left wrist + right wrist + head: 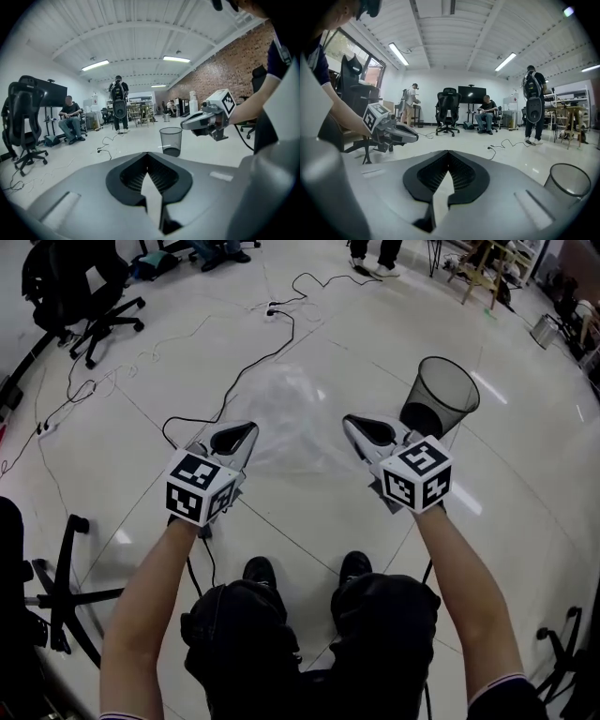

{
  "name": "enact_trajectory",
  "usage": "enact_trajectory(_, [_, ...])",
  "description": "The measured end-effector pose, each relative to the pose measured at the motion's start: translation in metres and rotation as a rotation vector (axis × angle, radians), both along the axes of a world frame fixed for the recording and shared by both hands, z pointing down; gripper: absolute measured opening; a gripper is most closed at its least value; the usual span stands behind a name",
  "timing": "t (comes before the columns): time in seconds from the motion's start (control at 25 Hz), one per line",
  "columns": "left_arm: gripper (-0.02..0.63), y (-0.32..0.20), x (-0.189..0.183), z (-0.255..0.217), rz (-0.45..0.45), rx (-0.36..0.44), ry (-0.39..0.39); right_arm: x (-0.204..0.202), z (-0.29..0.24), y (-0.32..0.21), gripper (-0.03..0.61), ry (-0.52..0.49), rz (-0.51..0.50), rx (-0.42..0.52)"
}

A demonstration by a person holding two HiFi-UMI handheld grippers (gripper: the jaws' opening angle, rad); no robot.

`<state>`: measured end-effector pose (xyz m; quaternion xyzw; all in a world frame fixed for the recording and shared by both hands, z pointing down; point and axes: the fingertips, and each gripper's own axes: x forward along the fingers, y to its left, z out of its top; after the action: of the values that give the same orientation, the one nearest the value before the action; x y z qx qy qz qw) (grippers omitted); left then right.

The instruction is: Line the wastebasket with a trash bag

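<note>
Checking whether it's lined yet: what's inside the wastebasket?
Only its own black mesh wall and dark bottom show inside the wastebasket; no liner is visible. The clear trash bag lies on the floor to its left. The deepest part is too dark to tell.

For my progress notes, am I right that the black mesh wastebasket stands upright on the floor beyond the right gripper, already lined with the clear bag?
Not quite. The wastebasket does stand upright on the floor beyond the right gripper, but it is not lined yet. The head view shows its mesh bare and the clear bag outside it, to its left.
</note>
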<state>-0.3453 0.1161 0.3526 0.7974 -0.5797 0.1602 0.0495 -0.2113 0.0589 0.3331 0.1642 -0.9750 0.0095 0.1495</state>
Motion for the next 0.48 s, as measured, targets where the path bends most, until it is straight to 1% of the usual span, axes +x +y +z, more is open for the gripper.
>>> enact_trajectory(0.12, [0.012,-0.006,-0.012,0.035,-0.04,-0.047,0.015,0.001,0.036,-0.015,0.002,0.038,0.03,-0.036])
enact_trajectory(0.36, [0.012,-0.023,-0.033,0.107,-0.102,-0.14,0.048,0.011,0.114,-0.044,0.003,0.154,0.098,-0.071])
enact_trajectory(0.48, [0.012,-0.028,-0.046,0.145,-0.127,-0.203,0.057,0.015,0.15,-0.057,0.031,0.189,0.127,-0.117])
